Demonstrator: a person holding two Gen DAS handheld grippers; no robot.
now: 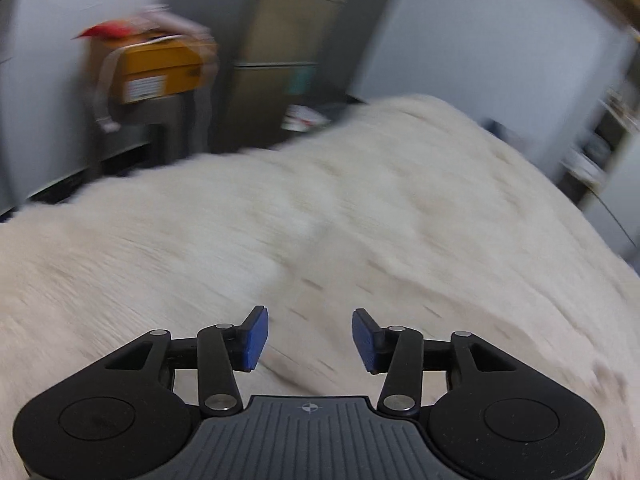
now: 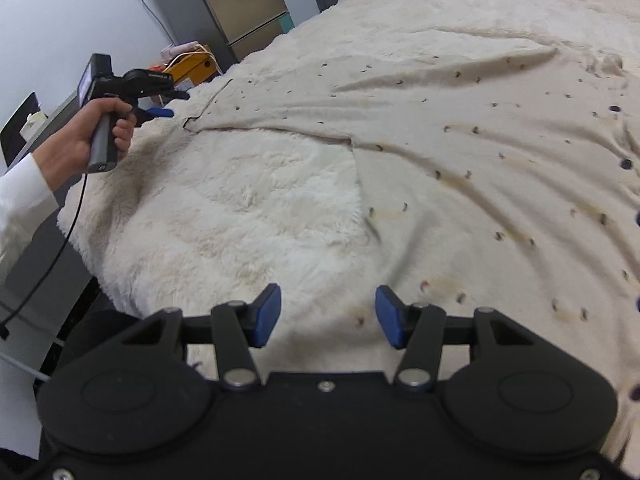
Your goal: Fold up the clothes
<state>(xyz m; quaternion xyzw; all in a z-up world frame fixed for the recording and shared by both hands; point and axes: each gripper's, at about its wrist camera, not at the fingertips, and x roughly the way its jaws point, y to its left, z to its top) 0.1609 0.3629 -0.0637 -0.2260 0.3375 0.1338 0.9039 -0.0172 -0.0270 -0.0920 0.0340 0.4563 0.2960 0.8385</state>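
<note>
A cream garment (image 2: pixel 460 152) dotted with small dark marks lies spread and creased ahead and right of the right gripper (image 2: pixel 327 316), whose jaws gape with nothing between them. It rests on a fluffy white blanket (image 2: pixel 240 216). The left gripper (image 1: pixel 310 338), jaws likewise apart, hovers over blurred cream fabric; a yellow box (image 1: pixel 160 68) and cabinet (image 1: pixel 280 40) stand beyond the blanket's far edge.

No text can be read: the white label on the yellow box (image 1: pixel 160 70), far left of the tool, is blurred.
</note>
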